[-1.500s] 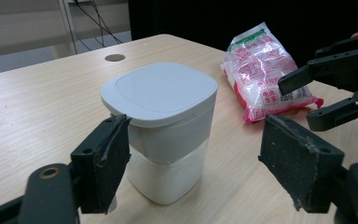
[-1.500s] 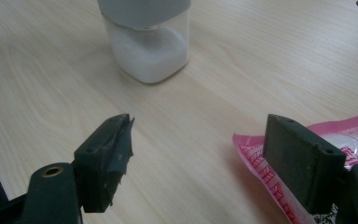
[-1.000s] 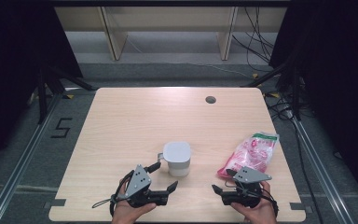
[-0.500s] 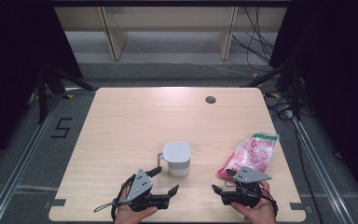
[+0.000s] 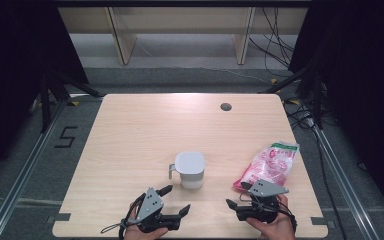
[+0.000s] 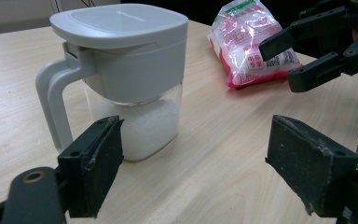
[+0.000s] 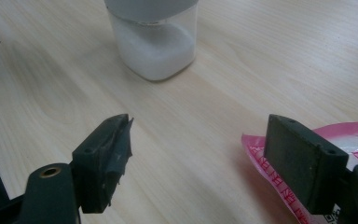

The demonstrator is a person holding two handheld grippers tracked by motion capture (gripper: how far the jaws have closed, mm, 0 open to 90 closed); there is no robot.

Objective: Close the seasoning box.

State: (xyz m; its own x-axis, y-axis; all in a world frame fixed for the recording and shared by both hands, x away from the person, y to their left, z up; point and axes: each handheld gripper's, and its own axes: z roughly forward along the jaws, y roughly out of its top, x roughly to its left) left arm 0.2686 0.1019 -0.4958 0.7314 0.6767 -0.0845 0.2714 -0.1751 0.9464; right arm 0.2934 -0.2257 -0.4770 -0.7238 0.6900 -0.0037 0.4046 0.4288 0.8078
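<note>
A clear jug [image 5: 189,170] with a grey lid, a handle on its left and white granules in the bottom stands near the table's front middle. A pink and white bag [image 5: 267,165] lies to its right. My left gripper [image 5: 177,199] is open just in front of the jug, apart from it. My right gripper [image 5: 236,195] is open at the bag's near end. In the left gripper view the jug [image 6: 130,79] stands ahead of the left jaw, with the bag [image 6: 249,42] and right gripper [image 6: 289,56] beyond. In the right gripper view the bag [image 7: 345,140] lies behind the right jaw and the jug [image 7: 154,42] is farther off.
The wooden table [image 5: 145,130] has a round dark hole [image 5: 225,106] at its back right. A "5" mark [image 5: 66,136] is on the floor at the left. Rails run along both sides, and cables [image 5: 280,30] lie beyond the far right corner.
My left gripper has drawn back a little toward the table's front edge. The right gripper, jug and bag have stayed in place.
</note>
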